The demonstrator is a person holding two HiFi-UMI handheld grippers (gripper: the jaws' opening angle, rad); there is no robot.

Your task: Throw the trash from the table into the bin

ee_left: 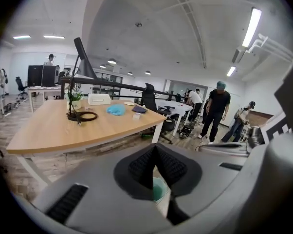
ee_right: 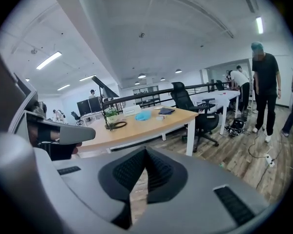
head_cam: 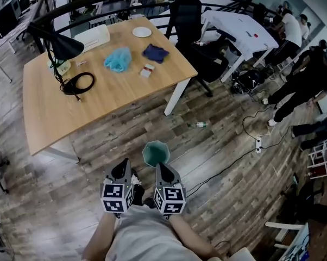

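Note:
A blue crumpled wad (head_cam: 118,59) (ee_left: 116,110) (ee_right: 142,116) lies on the wooden table (head_cam: 114,97), and a small white and red box (head_cam: 146,70) sits just right of it. A dark blue cloth (head_cam: 155,53) and a white plate (head_cam: 142,32) lie farther back. The teal bin (head_cam: 156,153) (ee_left: 158,189) stands on the floor in front of the table. My left gripper (head_cam: 121,166) (ee_left: 156,150) and right gripper (head_cam: 163,168) (ee_right: 145,152) hang side by side just short of the bin, well away from the table. Both are shut, with nothing between their pads.
On the table's left part are a black desk lamp (head_cam: 57,45), a black coiled cable (head_cam: 79,83), a small plant pot (head_cam: 60,66) and a white box (head_cam: 93,37). A plastic bottle (head_cam: 199,125) and a power strip (head_cam: 258,144) lie on the floor. A black office chair (head_cam: 193,31) and several people are at the right.

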